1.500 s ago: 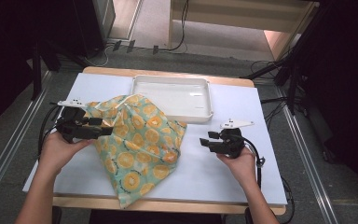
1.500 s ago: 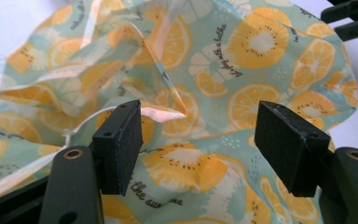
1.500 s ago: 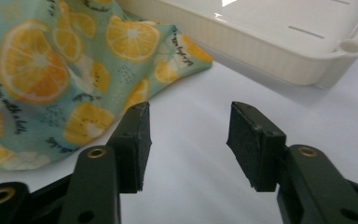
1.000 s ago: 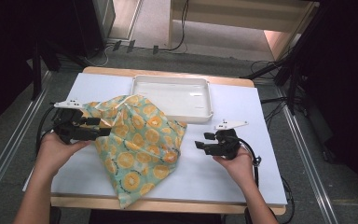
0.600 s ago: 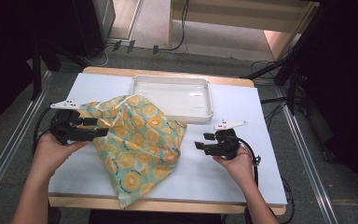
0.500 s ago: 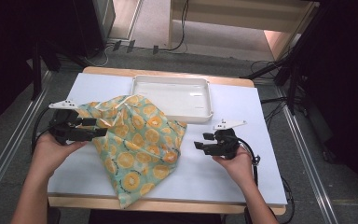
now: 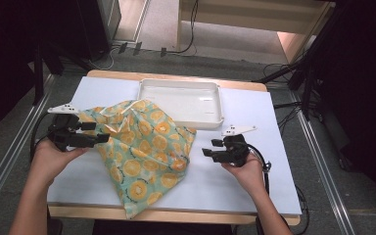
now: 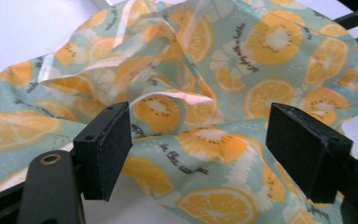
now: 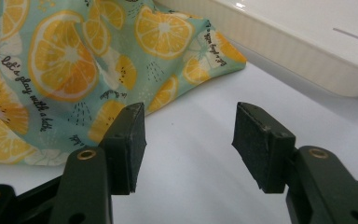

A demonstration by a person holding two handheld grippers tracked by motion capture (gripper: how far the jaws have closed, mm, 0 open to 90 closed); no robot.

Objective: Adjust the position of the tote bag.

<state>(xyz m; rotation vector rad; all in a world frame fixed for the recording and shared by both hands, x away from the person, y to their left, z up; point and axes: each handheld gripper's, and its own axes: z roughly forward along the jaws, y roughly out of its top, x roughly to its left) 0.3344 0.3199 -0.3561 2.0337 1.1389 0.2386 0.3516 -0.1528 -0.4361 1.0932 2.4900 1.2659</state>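
A cloth bag [image 7: 144, 152] lies crumpled on the table [image 7: 254, 181], left of the middle, with one corner reaching the near edge. Behind it and a little to the right stands a tray [image 7: 181, 100], close to the table's far edge; the bag's far side lies just beside the tray's near wall, perhaps touching it, though the high view is too coarse to tell. The left gripper [image 7: 103, 138] sits at the bag's left edge, its jaws apart over the cloth. The right gripper [image 7: 206, 149] rests on the table to the right of the bag, near but apart from it, in front of the tray's right corner.
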